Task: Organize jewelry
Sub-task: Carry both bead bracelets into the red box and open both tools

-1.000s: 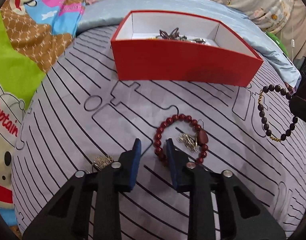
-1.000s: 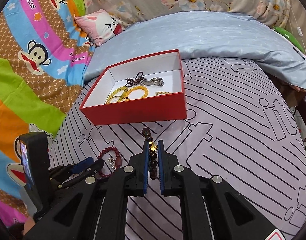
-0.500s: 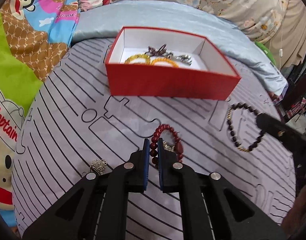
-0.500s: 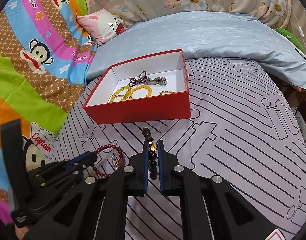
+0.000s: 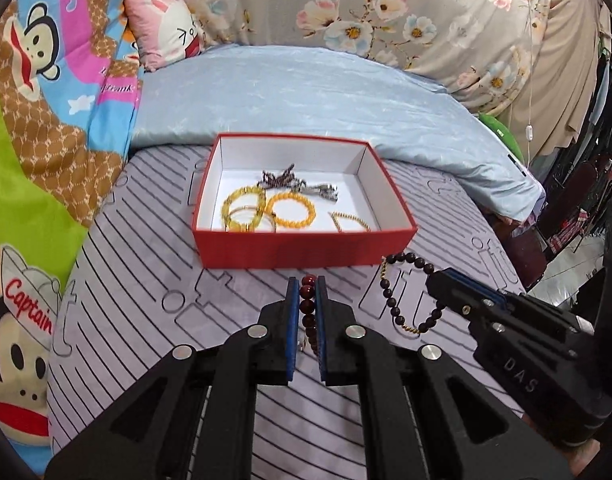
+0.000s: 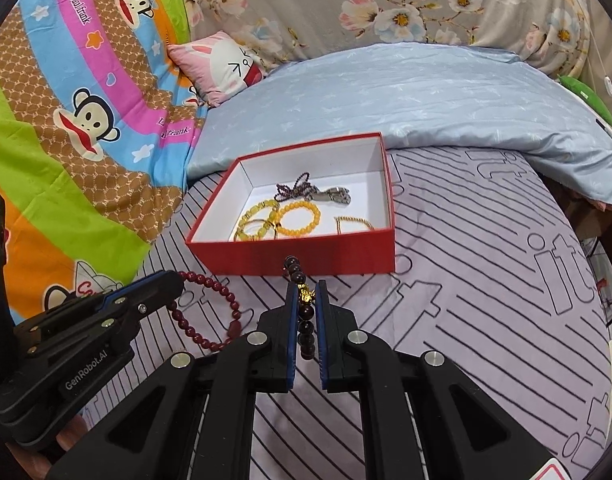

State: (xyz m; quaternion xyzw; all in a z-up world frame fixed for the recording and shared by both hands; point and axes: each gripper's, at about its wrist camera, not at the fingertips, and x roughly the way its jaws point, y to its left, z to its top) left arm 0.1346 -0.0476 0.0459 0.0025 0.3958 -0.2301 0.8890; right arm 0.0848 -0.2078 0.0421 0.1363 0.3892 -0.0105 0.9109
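Note:
My left gripper (image 5: 306, 286) is shut on a red bead bracelet (image 5: 308, 308), lifted off the bed; in the right wrist view that red bracelet (image 6: 210, 312) hangs from the left gripper (image 6: 174, 280). My right gripper (image 6: 306, 292) is shut on a dark bead bracelet (image 6: 302, 300) with a gold charm; the left wrist view shows this dark bracelet (image 5: 390, 300) as a loop dangling from the right gripper (image 5: 438, 280). Just beyond both stands an open red box (image 5: 306, 248) with white inside, holding yellow bead bracelets (image 5: 290, 210), a dark beaded piece and a thin gold chain.
A lilac sheet with black line print (image 6: 486, 280) covers the bed. A light blue quilt (image 6: 426, 96) lies behind the box, a cartoon monkey blanket (image 6: 66, 128) to the left, a pink rabbit cushion (image 6: 222, 64) at the back. The bed's edge drops off at the right.
My left gripper shut on the red bracelet and rose with it off the sheet toward the box. My right gripper kept its hold on the dark bracelet and lifted slightly.

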